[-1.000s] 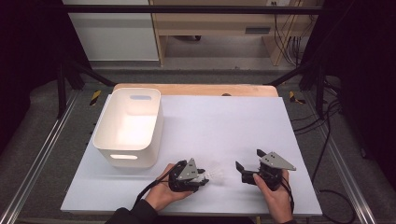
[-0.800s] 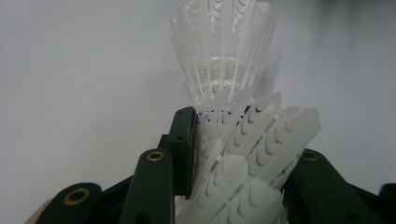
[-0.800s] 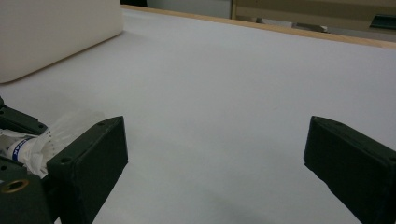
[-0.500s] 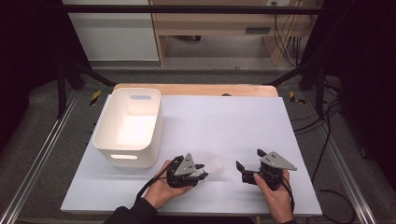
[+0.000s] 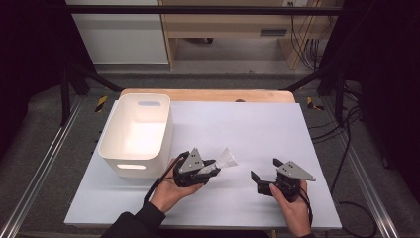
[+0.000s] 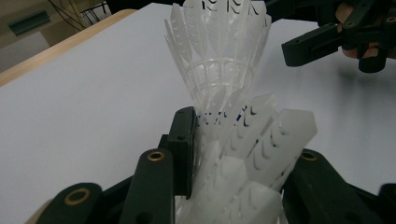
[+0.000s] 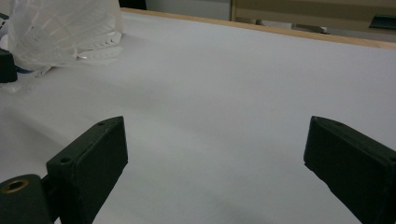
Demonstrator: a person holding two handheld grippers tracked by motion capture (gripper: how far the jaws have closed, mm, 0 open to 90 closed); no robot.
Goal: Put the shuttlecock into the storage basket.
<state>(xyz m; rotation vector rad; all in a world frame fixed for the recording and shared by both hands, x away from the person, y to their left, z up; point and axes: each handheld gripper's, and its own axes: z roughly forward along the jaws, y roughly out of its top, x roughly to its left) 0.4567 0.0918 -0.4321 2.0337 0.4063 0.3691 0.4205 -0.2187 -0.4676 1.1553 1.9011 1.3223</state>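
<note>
A nested stack of white plastic shuttlecocks [image 6: 219, 56] stands between the jaws of my left gripper [image 6: 238, 140], which is shut on the lower skirts. In the high view the left gripper [image 5: 212, 166] is at the table's front centre, just right of the white bin, and the shuttlecock [image 5: 228, 158] sticks out to the right of it. My right gripper [image 5: 264, 168] hovers open near the front right, jaws wide apart and nothing between them. From the right gripper view [image 7: 215, 149] the shuttlecock [image 7: 65, 28] sits at the far left. The right gripper [image 6: 322, 42] also appears beyond the shuttlecocks.
A white rectangular bin [image 5: 138, 129] with cut-out handles stands on the left part of the white table [image 5: 247, 124]. A wooden edge [image 5: 208, 95] runs along the table's far side. Black frame posts and cables surround the table.
My left gripper has moved a little away from the front edge, and the shuttlecock skirt now sticks out of its jaws to the right. The right gripper has hardly moved.
</note>
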